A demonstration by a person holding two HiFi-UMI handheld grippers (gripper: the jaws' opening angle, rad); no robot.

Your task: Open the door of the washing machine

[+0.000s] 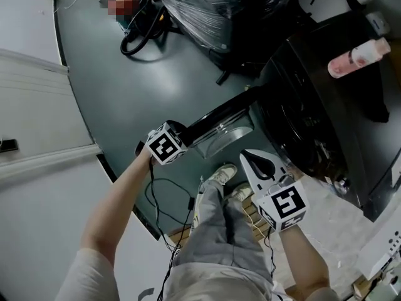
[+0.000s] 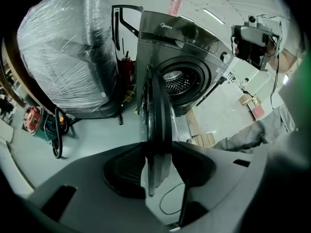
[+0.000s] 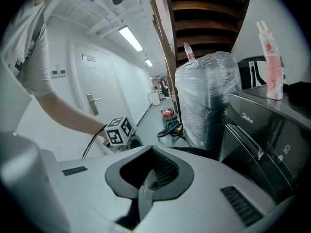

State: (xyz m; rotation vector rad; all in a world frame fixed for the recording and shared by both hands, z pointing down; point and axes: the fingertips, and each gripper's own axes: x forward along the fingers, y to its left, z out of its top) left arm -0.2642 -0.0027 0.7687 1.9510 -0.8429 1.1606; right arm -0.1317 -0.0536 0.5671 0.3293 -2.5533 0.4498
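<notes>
The dark front-loading washing machine [image 1: 313, 118] [image 2: 184, 42] stands at the right, and its drum [image 2: 177, 81] shows through the open port. Its round glass door [image 1: 222, 123] [image 2: 156, 106] stands swung out, edge-on in the left gripper view. My left gripper [image 1: 182, 133] [image 2: 156, 149] is clamped on the door's rim, with a pad on each side of it. My right gripper [image 1: 249, 155] [image 3: 151, 166] hovers apart from the door in front of the machine [image 3: 262, 130]. Its white jaws are shut, with nothing held.
A large plastic-wrapped object [image 1: 219, 5] [image 2: 68, 57] [image 3: 206, 96] stands beside the machine. A pink bottle [image 1: 357, 58] [image 3: 272, 62] sits on the machine's top. A red device [image 2: 34, 120] and black cables [image 1: 141, 36] lie on the floor. The person's shoes [image 1: 222, 174] are under the door.
</notes>
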